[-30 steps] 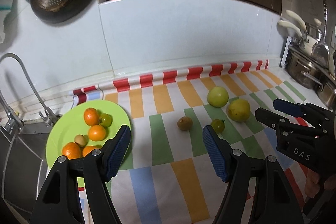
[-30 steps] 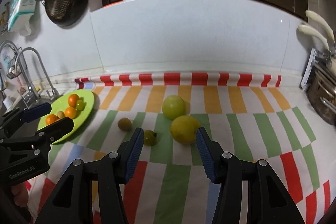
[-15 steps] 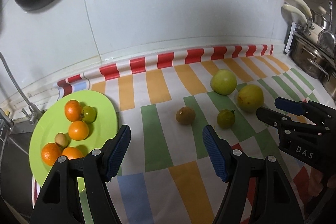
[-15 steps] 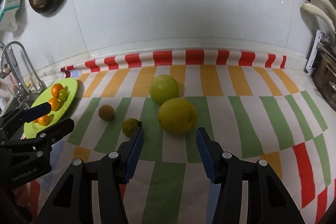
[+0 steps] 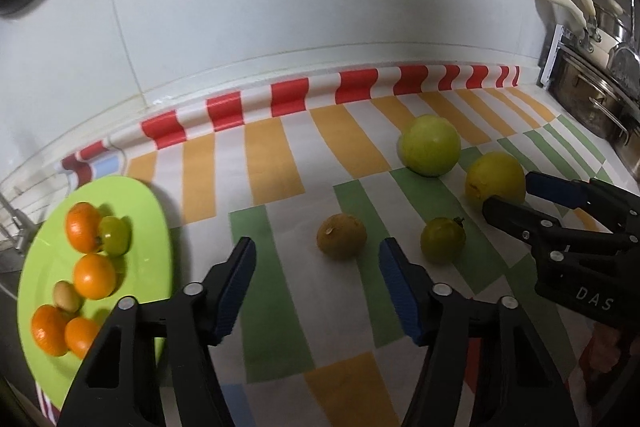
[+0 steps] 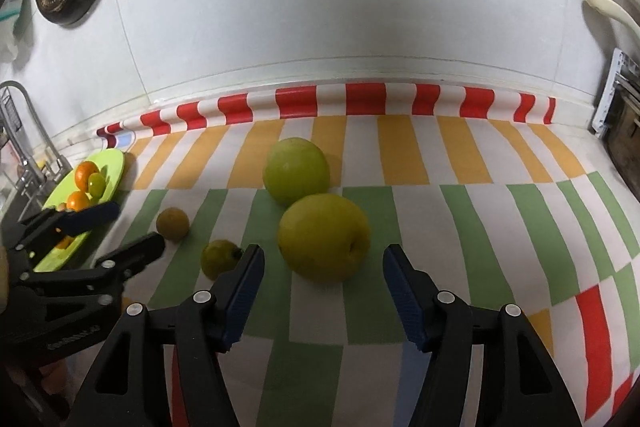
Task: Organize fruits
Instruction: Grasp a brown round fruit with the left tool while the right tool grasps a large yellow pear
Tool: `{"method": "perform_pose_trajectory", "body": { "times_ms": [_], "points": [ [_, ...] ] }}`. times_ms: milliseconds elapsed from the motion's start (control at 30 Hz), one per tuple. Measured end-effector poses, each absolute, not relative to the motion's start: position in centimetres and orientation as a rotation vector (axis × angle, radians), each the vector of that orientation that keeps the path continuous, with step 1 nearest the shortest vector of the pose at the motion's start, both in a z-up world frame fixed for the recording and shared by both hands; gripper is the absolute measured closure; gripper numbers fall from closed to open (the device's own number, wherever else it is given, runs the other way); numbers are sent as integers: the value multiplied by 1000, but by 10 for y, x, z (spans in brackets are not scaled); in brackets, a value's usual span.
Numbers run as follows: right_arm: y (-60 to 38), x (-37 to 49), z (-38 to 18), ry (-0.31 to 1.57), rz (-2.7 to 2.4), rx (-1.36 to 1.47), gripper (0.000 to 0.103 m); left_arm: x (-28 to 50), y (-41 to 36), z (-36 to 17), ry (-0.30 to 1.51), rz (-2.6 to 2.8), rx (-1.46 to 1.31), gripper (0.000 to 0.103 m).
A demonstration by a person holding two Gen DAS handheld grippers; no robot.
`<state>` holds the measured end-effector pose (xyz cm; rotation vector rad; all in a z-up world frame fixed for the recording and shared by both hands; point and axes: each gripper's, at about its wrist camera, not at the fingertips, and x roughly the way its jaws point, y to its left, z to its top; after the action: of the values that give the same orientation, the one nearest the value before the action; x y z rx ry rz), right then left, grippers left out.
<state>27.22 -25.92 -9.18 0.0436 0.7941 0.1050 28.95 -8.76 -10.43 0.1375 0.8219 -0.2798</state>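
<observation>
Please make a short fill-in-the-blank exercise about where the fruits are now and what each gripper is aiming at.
1. The oranges lie on a ____ plate.
2. ____ loose fruits remain on the striped cloth.
3. The right gripper, holding nothing, points at the large ____ fruit.
4. The left gripper faces the small ____ fruit.

Missing words: green; four; yellow; brown

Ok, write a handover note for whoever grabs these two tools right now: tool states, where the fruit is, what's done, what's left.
Left tool: empty, jaws closing, lined up on the small brown round fruit.
Right tool: empty, jaws opening, in front of the large yellow round fruit.
Done: four small oranges, a small green fruit and a small tan one on the lime-green plate.
Left on the striped cloth: brown fruit, yellow fruit, large pale green apple, small green tomato-like fruit.
</observation>
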Motion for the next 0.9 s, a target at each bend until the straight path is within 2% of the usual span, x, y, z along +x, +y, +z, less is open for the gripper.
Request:
{"method": "perform_pose_trajectory", "body": {
  "times_ms": [233, 467, 533, 600, 900],
  "points": [
    [-260, 283, -97, 814, 122, 65, 41, 302, -96, -110, 846, -311, 130, 52],
    [-262, 289, -101, 843, 130, 85, 41, 307, -100, -115, 868, -330, 124, 67],
    [-262, 289, -101, 842, 130, 85, 45, 307, -100, -115, 870, -329, 125, 72],
    [-262, 289, -100, 838, 124, 83, 50, 307, -101, -116, 870, -332, 124, 73],
    [-261, 286, -98, 819, 121, 55, 50, 303, -100, -113, 859, -329, 130, 73]
  ]
}}
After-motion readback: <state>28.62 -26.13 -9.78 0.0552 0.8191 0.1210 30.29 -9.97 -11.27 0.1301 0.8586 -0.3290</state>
